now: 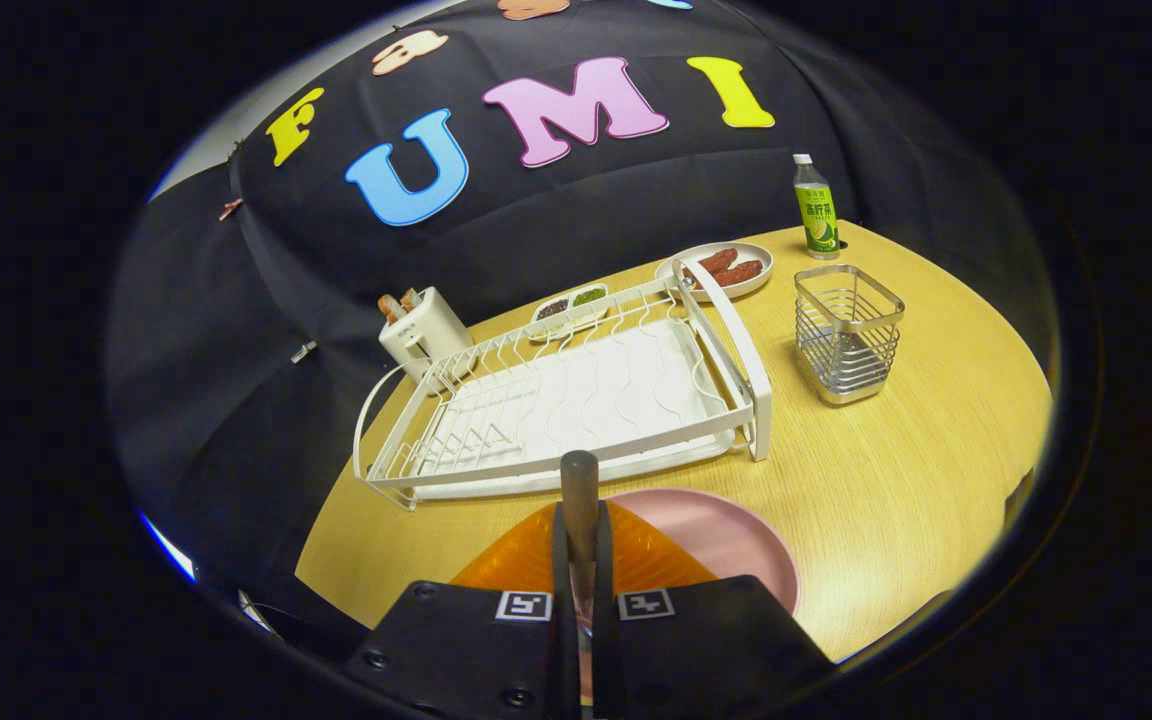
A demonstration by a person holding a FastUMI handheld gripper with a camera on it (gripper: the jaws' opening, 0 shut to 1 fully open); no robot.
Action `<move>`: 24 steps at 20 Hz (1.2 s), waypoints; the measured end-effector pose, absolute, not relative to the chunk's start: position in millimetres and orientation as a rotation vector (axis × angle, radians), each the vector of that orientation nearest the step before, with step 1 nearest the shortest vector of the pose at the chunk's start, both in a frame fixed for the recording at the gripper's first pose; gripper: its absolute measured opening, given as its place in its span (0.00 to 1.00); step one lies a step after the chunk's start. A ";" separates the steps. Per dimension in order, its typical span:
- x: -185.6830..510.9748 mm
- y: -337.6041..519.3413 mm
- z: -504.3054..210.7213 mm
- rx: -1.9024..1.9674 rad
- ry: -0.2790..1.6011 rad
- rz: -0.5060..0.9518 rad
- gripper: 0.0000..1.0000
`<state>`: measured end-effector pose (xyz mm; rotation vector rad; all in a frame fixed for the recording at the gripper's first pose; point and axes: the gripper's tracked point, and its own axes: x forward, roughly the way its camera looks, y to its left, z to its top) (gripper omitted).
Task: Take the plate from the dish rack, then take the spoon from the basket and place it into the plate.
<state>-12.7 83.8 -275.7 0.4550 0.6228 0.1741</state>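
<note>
My gripper (581,545) is shut on the spoon (579,480), whose dark handle end sticks up from between the two fingers; the bowl of the spoon is hidden. Just beneath and to the right of the fingers lies the pink plate (726,540), flat on the wooden table. Beyond the fingers stands the white dish rack (636,395), with nothing in its slots. The wire basket (848,335) stands to the right of the rack, away from the fingers.
A white toaster (424,330) stands behind the rack's left end. A small divided dish (568,305) and a plate of sausages (726,268) lie behind the rack. A green bottle (816,208) stands past the basket. The table (916,480) edge curves at right.
</note>
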 end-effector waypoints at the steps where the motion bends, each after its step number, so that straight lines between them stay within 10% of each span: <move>1: -14.7 85.3 -279.3 0.453 0.633 0.178 0.09; 9: -13.9 72.5 -286.9 0.398 0.670 0.152 0.16; 12: -19.7 62.7 -277.4 0.337 0.653 0.150 0.76; 16: -29.5 44.5 -255.7 0.232 0.603 0.149 1.00; 24: -24.9 -7.1 -139.4 0.169 0.378 0.099 0.99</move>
